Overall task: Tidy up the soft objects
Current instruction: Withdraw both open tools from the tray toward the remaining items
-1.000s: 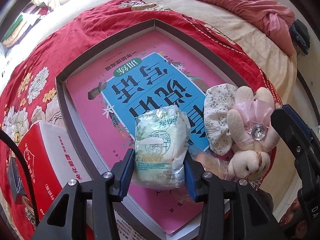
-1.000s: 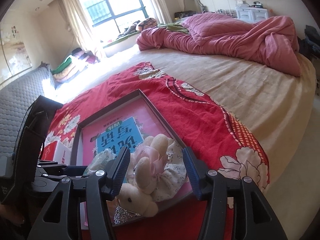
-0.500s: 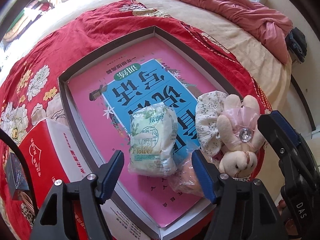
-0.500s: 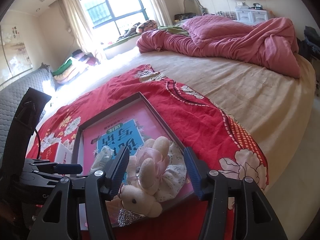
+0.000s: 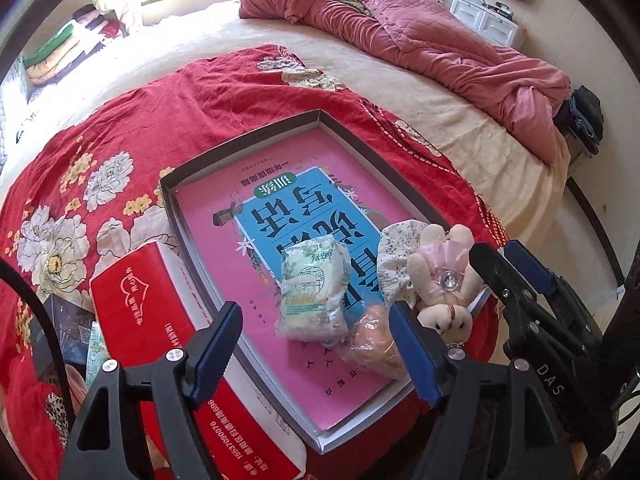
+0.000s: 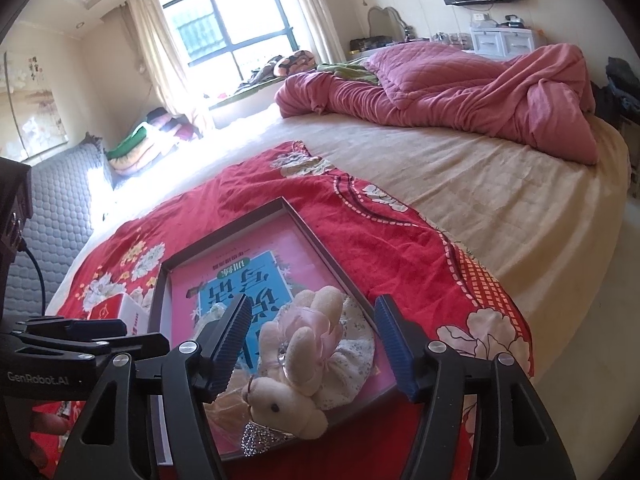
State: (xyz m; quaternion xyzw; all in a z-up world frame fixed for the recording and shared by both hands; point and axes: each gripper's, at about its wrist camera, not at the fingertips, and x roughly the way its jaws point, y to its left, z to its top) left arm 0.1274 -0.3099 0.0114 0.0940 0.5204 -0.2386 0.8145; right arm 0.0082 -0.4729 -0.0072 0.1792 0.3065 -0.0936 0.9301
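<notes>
A shallow box [image 5: 248,140] with a pink and blue book cover as its floor lies on the red floral cloth. In it lie a white-green tissue pack [image 5: 312,292], an orange item in clear wrap [image 5: 372,344], and a cream plush rabbit [image 5: 440,284] with a floral dress. My left gripper [image 5: 316,356] is open and empty, raised just behind the tissue pack. My right gripper [image 6: 316,344] is open around the rabbit [image 6: 296,364] without touching it; it also shows in the left wrist view [image 5: 516,272].
A red tissue box [image 5: 160,344] stands left of the box. A crumpled pink quilt [image 6: 460,92] lies at the far side of the beige bed [image 6: 500,200]. Folded clothes [image 6: 140,148] are stacked by the window. The bed edge drops off on the right.
My left gripper opened, let go of the tissue pack in the box, and drew back and up. The right gripper stayed open around the rabbit.
</notes>
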